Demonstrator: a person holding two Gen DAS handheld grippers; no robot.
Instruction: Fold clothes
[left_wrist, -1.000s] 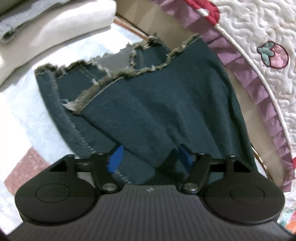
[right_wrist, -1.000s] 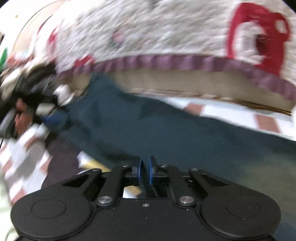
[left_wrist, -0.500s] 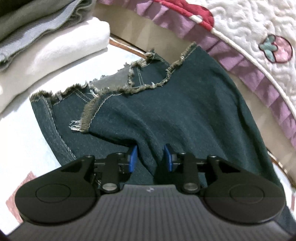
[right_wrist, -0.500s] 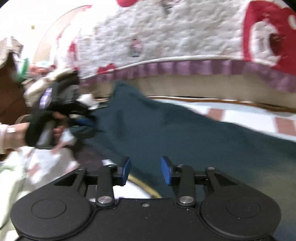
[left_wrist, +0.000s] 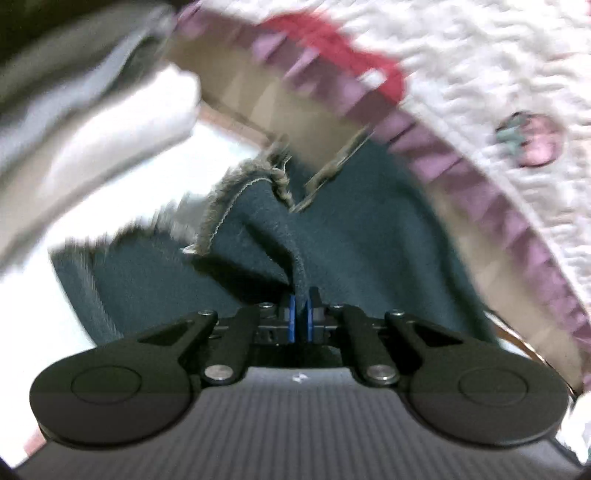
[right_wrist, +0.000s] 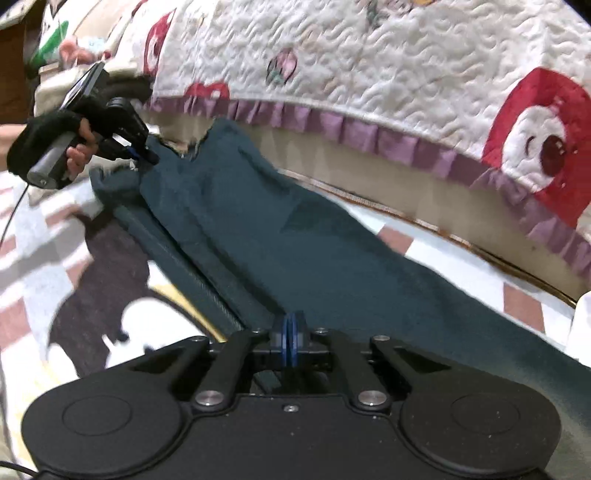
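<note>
— So where do the jeans (right_wrist: 295, 236) lie?
— Stretched long across the patterned mat (right_wrist: 40, 236), beside the quilt's (right_wrist: 406, 74) purple frill.
— How will they handle?
— Likely heavy, limp denim: it sags between holds and won't slip. Best taken at the thick edges.
— And the tools?
— Right gripper (right_wrist: 290, 341) is pinched tight on the near end. Left gripper (left_wrist: 300, 319) is clamped on a ridge of cloth by the frayed hem (left_wrist: 221, 206), raising it.
</note>
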